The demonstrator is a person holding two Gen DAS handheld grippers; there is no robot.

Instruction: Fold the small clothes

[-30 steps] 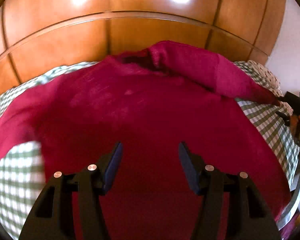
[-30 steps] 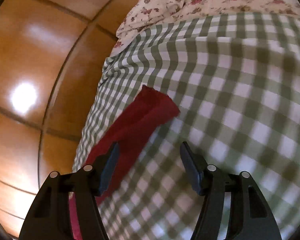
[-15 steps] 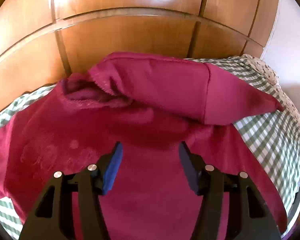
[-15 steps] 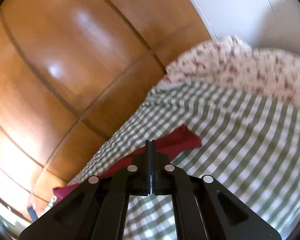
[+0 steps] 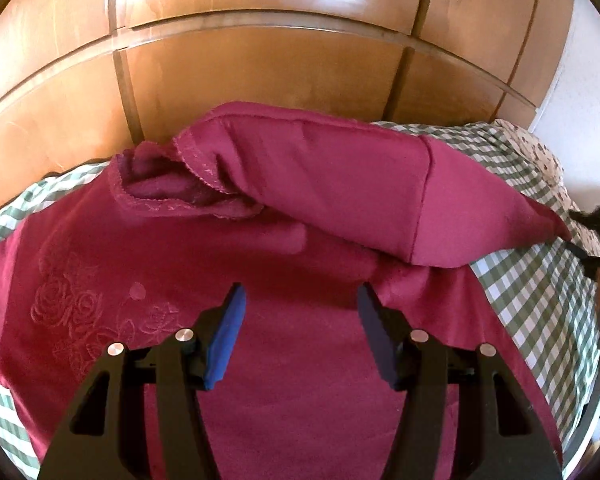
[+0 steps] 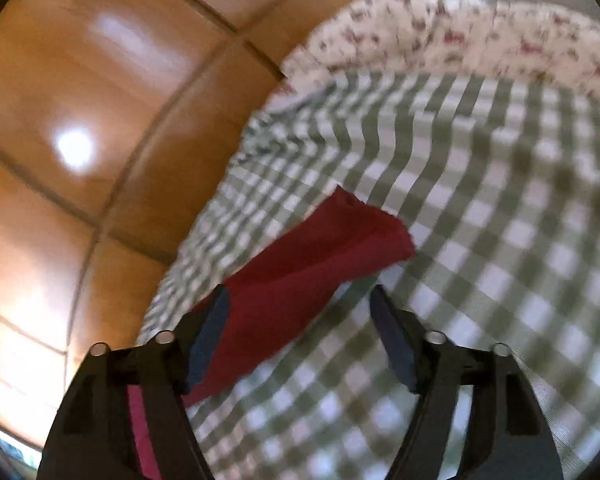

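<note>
Crimson sweater mid-fold on the checked bed cover, both grippers released.

The sweater (image 5: pixel 284 360) lies spread on the green-and-white checked cover (image 5: pixel 540 320), collar toward the wooden wardrobe (image 5: pixel 260 68), so its long axis runs from the left gripper (image 5: pixel 300 312) to that wall. One sleeve (image 5: pixel 340 200) lies folded across the chest, its cuff end pointing off to the right edge of the bed, probably laid there as the first tuck. The left gripper hovers over the hem, jaws spread wide and gripping nothing; the right gripper (image 6: pixel 300 312), equally spread and empty, sits just above the sleeve tip (image 6: pixel 340 248), likely lining up a pinch.
</note>
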